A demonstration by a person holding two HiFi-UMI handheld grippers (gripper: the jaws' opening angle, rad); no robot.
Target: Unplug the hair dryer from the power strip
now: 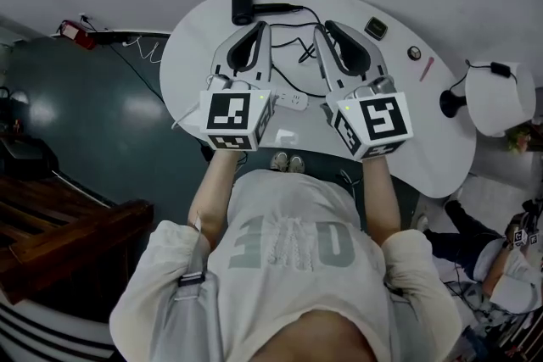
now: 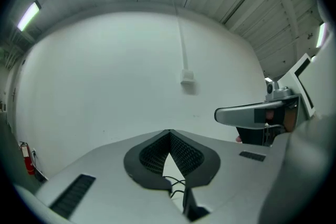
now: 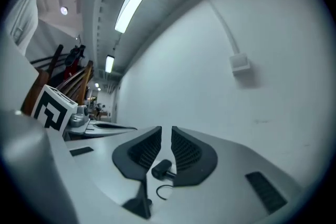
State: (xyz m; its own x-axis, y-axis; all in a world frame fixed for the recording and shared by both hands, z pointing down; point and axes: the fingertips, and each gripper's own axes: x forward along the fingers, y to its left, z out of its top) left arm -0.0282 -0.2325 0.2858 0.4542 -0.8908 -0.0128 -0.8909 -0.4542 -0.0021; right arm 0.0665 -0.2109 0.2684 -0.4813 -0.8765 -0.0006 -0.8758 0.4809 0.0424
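Right now both grippers are held up level over the table (image 1: 191,47), side by side, marker cubes toward the person. Left gripper (image 1: 264,25) is clenched: in the left gripper view its pad tips (image 2: 169,132) meet and grip nothing, with only a bit of black cord (image 2: 176,186) showing on the table past them. Right gripper (image 1: 325,26) is nearly closed but not clamped: the right gripper view shows a narrow slit between the pads (image 3: 185,149), nothing in it.

Hair dryer (image 1: 242,6) lies on its side at the table's far edge, well apart from both tools. It also shows beyond the right gripper's slit (image 3: 161,168). Its cord (image 1: 293,42) loops across the table between the two grippers. White power strip (image 1: 291,101) sits at the near edge, between the cubes. Can't tell from any view whether the plug is in the strip.
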